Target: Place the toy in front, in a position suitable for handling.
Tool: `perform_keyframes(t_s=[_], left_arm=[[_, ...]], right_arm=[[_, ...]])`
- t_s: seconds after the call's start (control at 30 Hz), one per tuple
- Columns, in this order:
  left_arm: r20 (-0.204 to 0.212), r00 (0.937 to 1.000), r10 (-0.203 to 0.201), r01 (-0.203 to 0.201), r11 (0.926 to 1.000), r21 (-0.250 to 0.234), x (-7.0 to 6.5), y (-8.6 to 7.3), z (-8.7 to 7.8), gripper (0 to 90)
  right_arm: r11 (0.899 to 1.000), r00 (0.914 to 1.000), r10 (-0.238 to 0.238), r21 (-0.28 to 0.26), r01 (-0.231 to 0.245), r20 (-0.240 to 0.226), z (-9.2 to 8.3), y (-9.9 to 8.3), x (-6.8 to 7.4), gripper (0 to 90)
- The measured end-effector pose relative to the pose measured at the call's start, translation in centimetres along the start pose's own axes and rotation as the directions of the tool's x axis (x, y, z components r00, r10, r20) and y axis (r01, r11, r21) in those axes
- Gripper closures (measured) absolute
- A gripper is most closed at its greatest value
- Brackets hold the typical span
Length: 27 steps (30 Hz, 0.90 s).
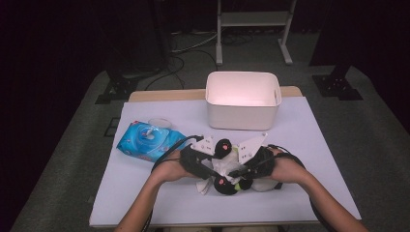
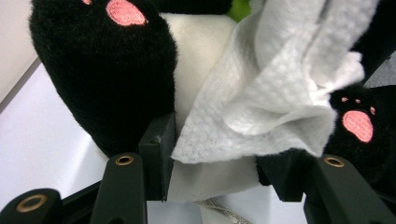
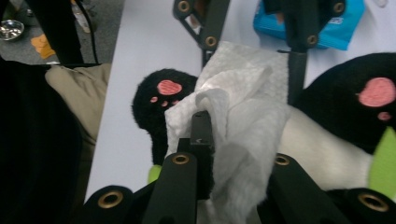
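Both grippers work a white wipe [image 2: 261,93] against a black-and-white plush toy [image 1: 227,169] on the bench [image 1: 145,203].

The plush toy lies well in front of the white bin [image 1: 243,99], on the person's side of it, with the blue wipes pack [image 1: 147,140] to the bin's front left. In the left gripper view the left gripper [image 2: 215,172] has its fingers [image 2: 156,154] about half apart, the wipe's lower edge between them and the toy's black paw with a pink pad just beside the left finger; whether the pads actually press the wipe is hard to tell. In the right gripper view the right gripper [image 3: 238,158] has its fingers [image 3: 201,135] drawn in on a bunched fold of the same wipe, over the toy's white belly.
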<state>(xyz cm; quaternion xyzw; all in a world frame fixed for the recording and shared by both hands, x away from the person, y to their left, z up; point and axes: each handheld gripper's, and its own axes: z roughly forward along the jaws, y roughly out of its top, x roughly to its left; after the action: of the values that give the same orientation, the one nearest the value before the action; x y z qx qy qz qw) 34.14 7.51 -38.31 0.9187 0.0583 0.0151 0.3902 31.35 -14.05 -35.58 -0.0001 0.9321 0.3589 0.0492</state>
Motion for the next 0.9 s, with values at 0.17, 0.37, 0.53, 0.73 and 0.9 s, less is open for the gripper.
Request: perform_keyframes(t_s=[0.17,0.37,0.53,0.73,0.9], left_arm=[[-0.005,1.0,-0.005,0.005,1.0,0.002,0.0,0.0,0.0,49.4],[-0.006,1.0,-0.002,0.002,1.0,0.002,-0.1,0.1,0.0,49.4],[-0.005,0.9999,0.015,-0.015,0.9997,0.018,-0.5,0.4,0.0,49.5],[-0.006,1.0,0.007,-0.006,0.9997,0.024,-0.4,0.4,0.0,49.5],[0.001,1.0,-0.001,0.0,0.9997,0.025,-0.3,0.4,0.0,49.8]], right_arm=[[1.0,0.9999,0.001,0.007,-0.001,0.012,0.0,0.2,-0.7,80.3],[1.0,0.9991,-0.003,-0.005,0.003,0.043,-0.6,0.6,-1.2,80.3],[1.0,0.9956,0.018,-0.006,-0.018,0.091,-1.5,0.8,-2.3,80.3],[0.999,0.995,0.043,0.021,-0.045,0.09,-1.2,0.7,-3.6,80.3],[0.998,0.9963,0.056,0.031,-0.058,0.066,-0.7,0.1,-3.5,80.7]])
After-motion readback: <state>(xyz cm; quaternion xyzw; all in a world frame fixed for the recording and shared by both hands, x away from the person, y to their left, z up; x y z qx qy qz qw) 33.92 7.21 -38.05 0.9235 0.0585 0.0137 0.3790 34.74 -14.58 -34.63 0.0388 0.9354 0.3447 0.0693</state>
